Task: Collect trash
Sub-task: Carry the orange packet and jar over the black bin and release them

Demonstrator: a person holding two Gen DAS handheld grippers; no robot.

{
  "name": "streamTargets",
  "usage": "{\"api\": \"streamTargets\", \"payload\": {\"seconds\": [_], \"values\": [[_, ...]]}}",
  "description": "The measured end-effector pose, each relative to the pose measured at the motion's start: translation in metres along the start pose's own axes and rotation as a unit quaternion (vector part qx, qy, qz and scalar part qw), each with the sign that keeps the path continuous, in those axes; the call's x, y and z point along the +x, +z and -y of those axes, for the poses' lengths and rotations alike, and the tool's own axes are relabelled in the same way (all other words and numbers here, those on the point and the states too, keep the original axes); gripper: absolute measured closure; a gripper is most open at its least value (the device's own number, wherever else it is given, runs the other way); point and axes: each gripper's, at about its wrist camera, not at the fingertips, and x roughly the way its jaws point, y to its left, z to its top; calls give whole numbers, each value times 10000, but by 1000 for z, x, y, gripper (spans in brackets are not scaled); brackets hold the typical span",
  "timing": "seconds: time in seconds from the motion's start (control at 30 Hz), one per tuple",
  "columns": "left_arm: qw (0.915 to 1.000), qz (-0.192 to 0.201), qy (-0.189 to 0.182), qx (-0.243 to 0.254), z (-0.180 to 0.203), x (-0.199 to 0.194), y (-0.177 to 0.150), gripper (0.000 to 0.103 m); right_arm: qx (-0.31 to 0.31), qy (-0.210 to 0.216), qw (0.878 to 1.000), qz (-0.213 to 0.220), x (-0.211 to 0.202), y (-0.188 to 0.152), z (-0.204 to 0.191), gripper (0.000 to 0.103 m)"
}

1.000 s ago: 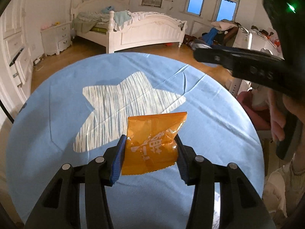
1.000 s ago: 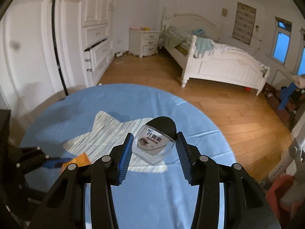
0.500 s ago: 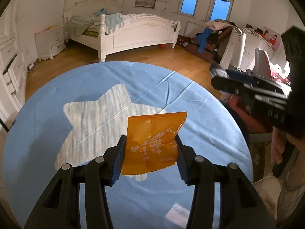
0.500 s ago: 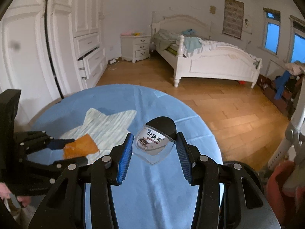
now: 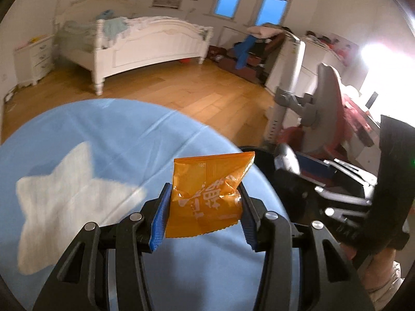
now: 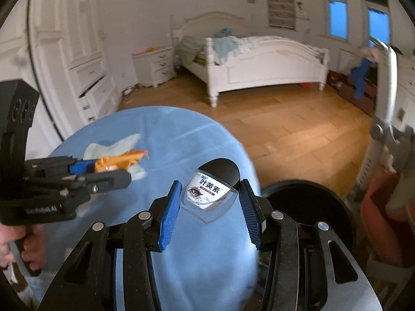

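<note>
The left tongs [image 5: 203, 207] pinch an orange snack wrapper [image 5: 207, 193] by its crumpled lower half; the right tongs [image 6: 210, 204] clamp a small clear packet [image 6: 208, 197] with an eye printed on it. Both are carried above the blue counter [image 6: 181, 140], near a black bin [image 6: 311, 202] at its edge. Thin film, light and slippery, so a grip across the middle seems safest.

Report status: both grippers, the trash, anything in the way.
Left gripper shut on crumpled orange foil wrapper. Right gripper shut on clear plastic eye-label packet. Round black bin beside blue-clothed table; path clear.
</note>
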Motion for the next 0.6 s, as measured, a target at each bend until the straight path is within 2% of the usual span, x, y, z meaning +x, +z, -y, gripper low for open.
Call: {"api": "streamTargets", "payload": {"seconds": [0.3, 0.6], "values": [[9970, -255, -573, 462, 58, 65, 19, 55, 554, -562, 9967, -170, 2, -30, 68, 57], [9912, -620, -873, 779, 100, 116, 26, 55, 1015, -875, 9901, -413, 12, -59, 125, 57]]}}
